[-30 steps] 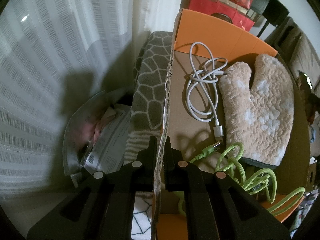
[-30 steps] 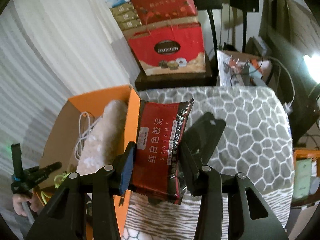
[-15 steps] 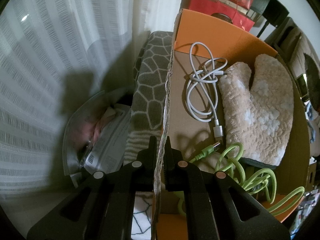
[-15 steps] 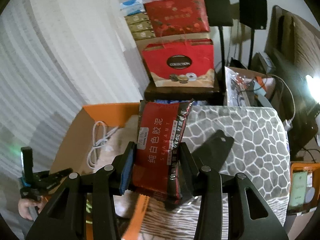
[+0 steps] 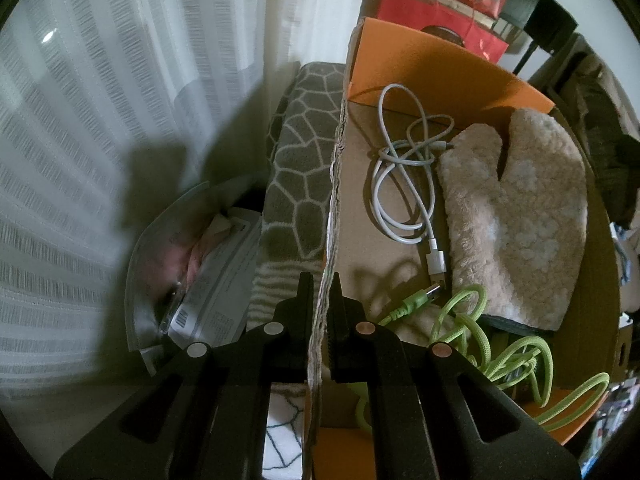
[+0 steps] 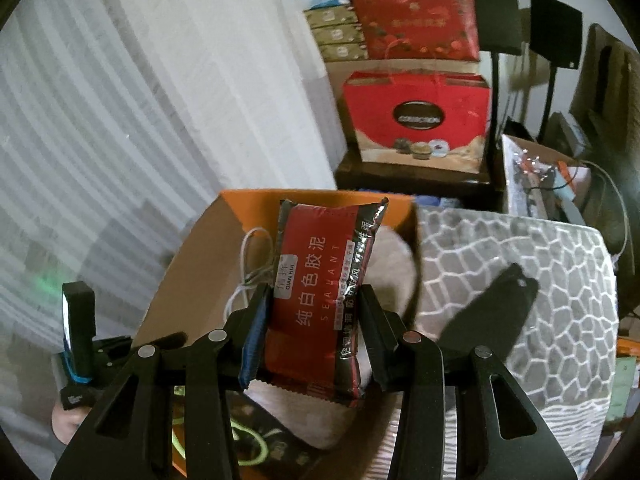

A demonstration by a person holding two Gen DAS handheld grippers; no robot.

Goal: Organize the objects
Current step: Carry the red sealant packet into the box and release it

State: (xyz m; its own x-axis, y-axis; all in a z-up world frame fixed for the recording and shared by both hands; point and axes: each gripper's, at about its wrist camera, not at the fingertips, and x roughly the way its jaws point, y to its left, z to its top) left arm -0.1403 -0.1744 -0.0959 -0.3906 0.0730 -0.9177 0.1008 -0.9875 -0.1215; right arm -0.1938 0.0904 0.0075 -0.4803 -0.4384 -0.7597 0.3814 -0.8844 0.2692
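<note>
One red sealant packet [image 6: 320, 300], upright, pinched between the right gripper [image 6: 312, 320] fingers above the orange cardboard box [image 5: 432, 56]. Inside the box: one white cable [image 5: 404, 184], one green cable [image 5: 500, 344], one beige mitt [image 5: 516, 216]. Left gripper [image 5: 320, 300] clamped on the box's left wall, one finger inside, one outside. Box on a grey patterned mat [image 6: 520, 272].

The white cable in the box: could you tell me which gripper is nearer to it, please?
Hard to call. The left gripper pinches the box wall beside the white cable; the right gripper holds the red packet above the box.
</note>
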